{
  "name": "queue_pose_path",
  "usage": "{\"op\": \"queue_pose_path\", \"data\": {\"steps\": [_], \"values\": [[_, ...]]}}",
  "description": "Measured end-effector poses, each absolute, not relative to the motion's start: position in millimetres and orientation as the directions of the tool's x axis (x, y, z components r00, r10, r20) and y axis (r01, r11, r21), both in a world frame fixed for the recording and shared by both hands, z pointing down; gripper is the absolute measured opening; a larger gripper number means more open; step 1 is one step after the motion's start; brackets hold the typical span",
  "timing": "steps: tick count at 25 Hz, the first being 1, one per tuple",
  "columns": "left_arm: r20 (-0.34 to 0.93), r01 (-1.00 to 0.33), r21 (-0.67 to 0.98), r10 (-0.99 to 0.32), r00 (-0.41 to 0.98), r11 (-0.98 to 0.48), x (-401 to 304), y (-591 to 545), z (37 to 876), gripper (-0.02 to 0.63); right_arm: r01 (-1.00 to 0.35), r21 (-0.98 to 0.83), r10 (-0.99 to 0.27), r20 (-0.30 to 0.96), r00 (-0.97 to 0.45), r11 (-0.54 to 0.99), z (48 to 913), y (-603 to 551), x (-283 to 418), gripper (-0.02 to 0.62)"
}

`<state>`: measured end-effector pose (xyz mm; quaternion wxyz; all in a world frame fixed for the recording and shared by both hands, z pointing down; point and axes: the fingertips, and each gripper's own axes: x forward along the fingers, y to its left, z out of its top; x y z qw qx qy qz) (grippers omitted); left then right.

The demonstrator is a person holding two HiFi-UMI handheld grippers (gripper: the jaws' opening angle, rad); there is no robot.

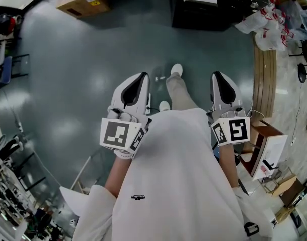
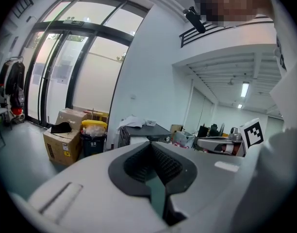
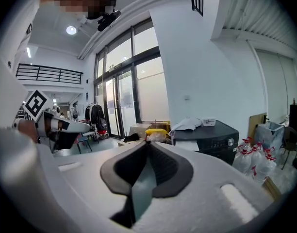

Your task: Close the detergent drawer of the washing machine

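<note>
I am over a grey-green floor with both grippers held out in front of a white coat. My left gripper and right gripper both point ahead, level with each other and apart. In the left gripper view the left gripper has its fingertips together with nothing between them. The right gripper looks the same in its own view, tips meeting and empty. A dark box-shaped machine stands ahead across the floor; it shows as a black cabinet with a knob on its front and white things on top. No detergent drawer can be made out.
A cardboard box sits far left, next to a yellow-lidded bin. White bags and bottles lie to the machine's right by a wooden strip. A small cabinet stands near my right. Glass doors and a clothes rack line the wall.
</note>
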<state>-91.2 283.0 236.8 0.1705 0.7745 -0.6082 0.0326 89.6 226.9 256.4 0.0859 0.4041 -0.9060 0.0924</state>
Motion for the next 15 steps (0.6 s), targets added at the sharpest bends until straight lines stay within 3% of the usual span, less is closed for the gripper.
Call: {"op": "queue_pose_path", "data": {"steps": [15], "values": [[0.296,-0.965,0.169,-0.923,0.245,-0.202,-82.8,110.2,225.5,0.017,-0.759,-0.160,-0.729,0.212,-0.650,0.631,252.5,51.5,103.6,0.028]]}}
